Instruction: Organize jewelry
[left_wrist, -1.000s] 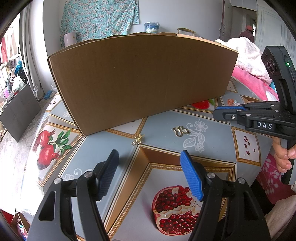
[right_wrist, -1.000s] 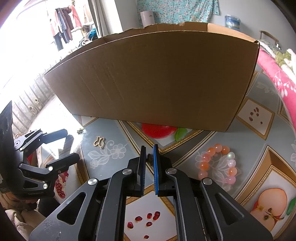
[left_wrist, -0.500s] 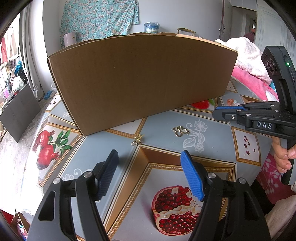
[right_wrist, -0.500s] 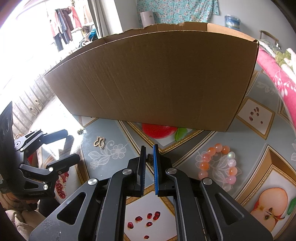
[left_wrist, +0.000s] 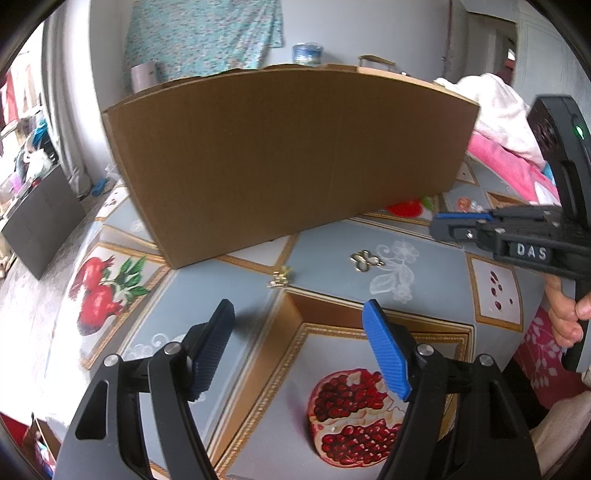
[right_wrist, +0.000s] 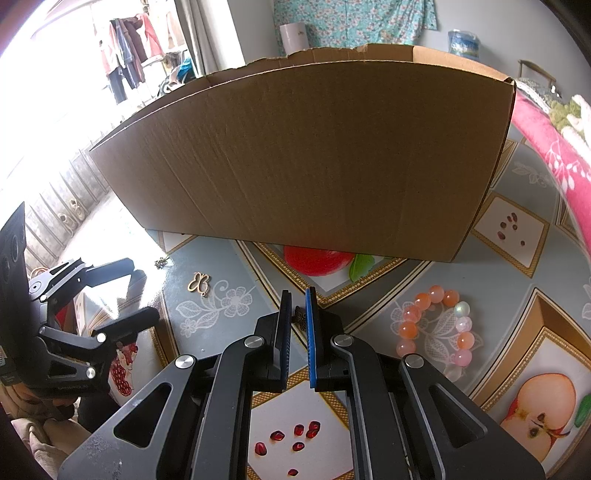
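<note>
A big cardboard box (left_wrist: 288, 155) stands on the fruit-print tablecloth. In front of it lie a small gold charm (left_wrist: 279, 277) and a gold butterfly pendant (left_wrist: 364, 259). My left gripper (left_wrist: 299, 325) is open and empty, low over the table, short of the charm. My right gripper (right_wrist: 297, 306) is nearly shut, with a small dark bronze trinket (right_wrist: 298, 315) between its pads; it also shows in the left wrist view (left_wrist: 461, 221). The butterfly pendant (right_wrist: 199, 283) lies to its left and an orange and pink bead bracelet (right_wrist: 436, 325) to its right.
The box (right_wrist: 306, 155) fills the back of the table. A pink and white blanket (left_wrist: 506, 140) lies at the right. A dark board (left_wrist: 40, 225) leans on the floor at the left. Hung clothes (right_wrist: 125, 66) show behind the box.
</note>
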